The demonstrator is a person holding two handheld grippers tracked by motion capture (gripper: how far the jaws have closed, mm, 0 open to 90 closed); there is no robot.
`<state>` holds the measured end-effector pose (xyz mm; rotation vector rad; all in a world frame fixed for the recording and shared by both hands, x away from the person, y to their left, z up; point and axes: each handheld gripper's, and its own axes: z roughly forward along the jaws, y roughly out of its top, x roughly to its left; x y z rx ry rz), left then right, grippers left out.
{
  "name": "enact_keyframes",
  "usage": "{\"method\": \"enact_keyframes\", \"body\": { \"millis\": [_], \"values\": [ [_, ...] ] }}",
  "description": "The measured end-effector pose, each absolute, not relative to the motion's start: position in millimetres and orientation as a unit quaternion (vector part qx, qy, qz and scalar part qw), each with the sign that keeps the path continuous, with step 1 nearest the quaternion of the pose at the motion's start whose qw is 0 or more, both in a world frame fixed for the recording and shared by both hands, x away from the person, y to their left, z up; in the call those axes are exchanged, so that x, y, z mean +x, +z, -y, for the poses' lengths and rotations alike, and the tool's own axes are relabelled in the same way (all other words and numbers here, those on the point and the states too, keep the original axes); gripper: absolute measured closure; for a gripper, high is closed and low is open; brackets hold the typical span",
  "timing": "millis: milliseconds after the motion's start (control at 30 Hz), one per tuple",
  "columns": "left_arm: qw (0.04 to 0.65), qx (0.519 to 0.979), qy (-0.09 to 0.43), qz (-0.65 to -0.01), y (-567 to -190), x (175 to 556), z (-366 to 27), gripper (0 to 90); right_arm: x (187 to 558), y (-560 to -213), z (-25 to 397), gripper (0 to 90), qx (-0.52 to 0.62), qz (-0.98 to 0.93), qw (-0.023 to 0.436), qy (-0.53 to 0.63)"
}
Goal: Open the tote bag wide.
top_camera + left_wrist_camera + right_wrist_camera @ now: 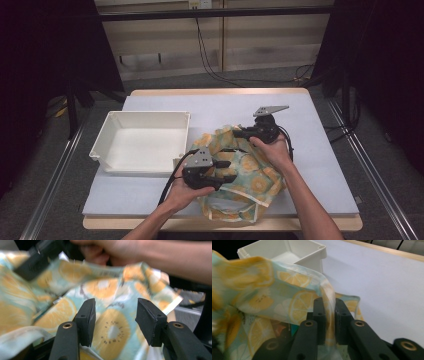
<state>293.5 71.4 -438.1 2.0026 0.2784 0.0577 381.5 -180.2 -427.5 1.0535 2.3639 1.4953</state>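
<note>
A crumpled cloth (245, 175) printed with orange and lemon slices on pale teal lies at the table's front centre. My right gripper (239, 134) is shut on the cloth's far edge; in the right gripper view the fabric (287, 295) is pinched between the jaws (329, 322) and lifted a little. My left gripper (227, 171) stands open over the cloth's near left part; the left gripper view shows the cloth (110, 330) lying behind the gap between the spread jaws (115, 317), with nothing held. The other hand (140, 252) is seen beyond it.
A white rectangular bin (141, 142) stands to the left of the cloth, its corner (312, 252) also in the right gripper view. A pale mat (310, 125) covers the table, bare at the back and right. The table's front edge (310, 222) is near the cloth.
</note>
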Motion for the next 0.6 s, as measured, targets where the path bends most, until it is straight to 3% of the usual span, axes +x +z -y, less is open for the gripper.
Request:
{"method": "enact_keyframes", "body": {
  "millis": [300,333,467,533,600],
  "values": [
    [0.516,0.848,0.035,-0.115,-451,292,-63,39.5,363,-417,194,62.3,0.345,-0.8,0.093,0.483],
    [0.513,0.849,0.048,-0.114,-452,290,-62,41.9,360,-416,194,60.6,0.342,-0.803,0.094,0.479],
    [0.499,0.856,0.09,-0.106,-454,288,-61,65.1,354,-412,196,57.9,0.338,-0.81,0.1,0.469],
    [0.5,0.855,0.08,-0.11,-456,290,-62,80.9,355,-415,199,59.2,0.341,-0.81,0.098,0.468],
    [0.499,0.856,0.07,-0.11,-455,289,-62,89.7,358,-419,200,63.7,0.347,-0.81,0.094,0.464]
  ]
}}
